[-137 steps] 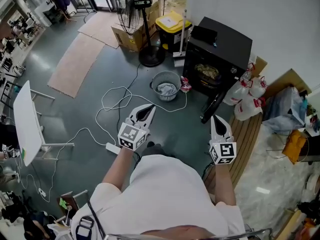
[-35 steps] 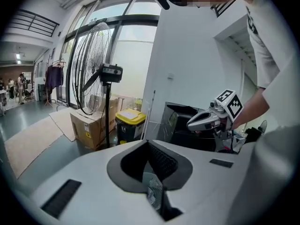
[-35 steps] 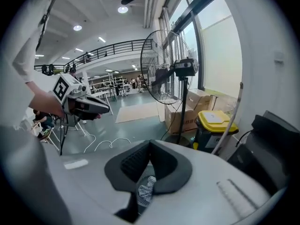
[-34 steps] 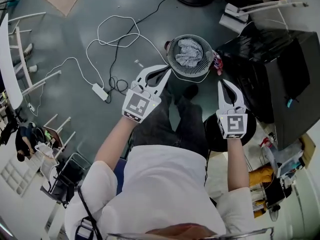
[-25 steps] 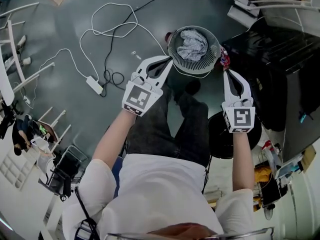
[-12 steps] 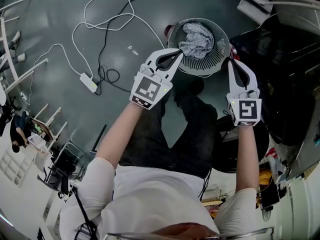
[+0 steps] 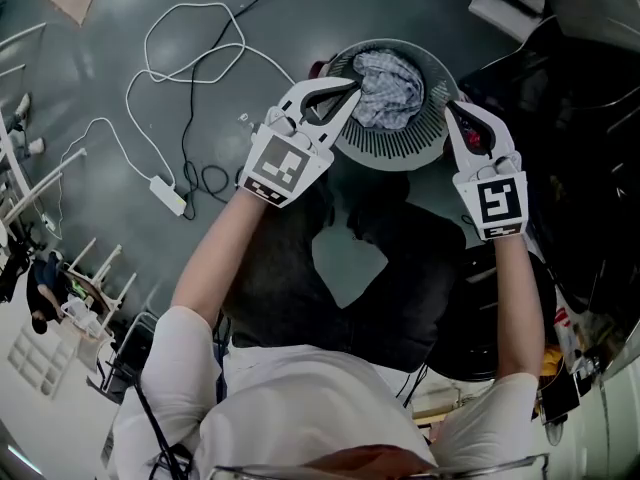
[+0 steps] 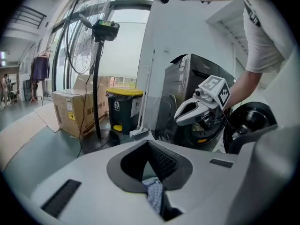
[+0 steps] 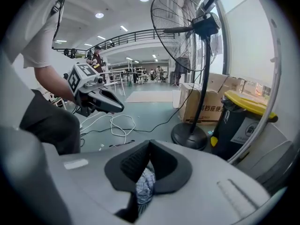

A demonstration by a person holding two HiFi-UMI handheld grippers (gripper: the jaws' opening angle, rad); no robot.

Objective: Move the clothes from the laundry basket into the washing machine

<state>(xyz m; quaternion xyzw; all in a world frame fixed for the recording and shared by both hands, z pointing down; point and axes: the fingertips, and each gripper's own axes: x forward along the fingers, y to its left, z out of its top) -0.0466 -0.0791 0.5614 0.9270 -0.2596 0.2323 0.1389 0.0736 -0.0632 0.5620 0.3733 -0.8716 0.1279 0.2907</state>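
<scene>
A round grey laundry basket stands on the floor with a pale checked bundle of clothes inside. My left gripper hangs over the basket's left rim, shut and empty, its tips near the clothes. My right gripper is at the basket's right rim, also shut with nothing held. In the left gripper view the jaws meet, and cloth shows below them. The right gripper view shows the same: shut jaws above cloth. The black washing machine stands to the right, its round door open.
A white cable and a power strip lie on the floor to the left. Beyond the basket stand a pedestal fan, a cardboard box and a yellow-lidded bin. The person's legs are just behind the basket.
Both grippers have dropped toward the basket and now flank its rim. The person has bent lower, so the basket looks closer. Both jaws stayed shut.
</scene>
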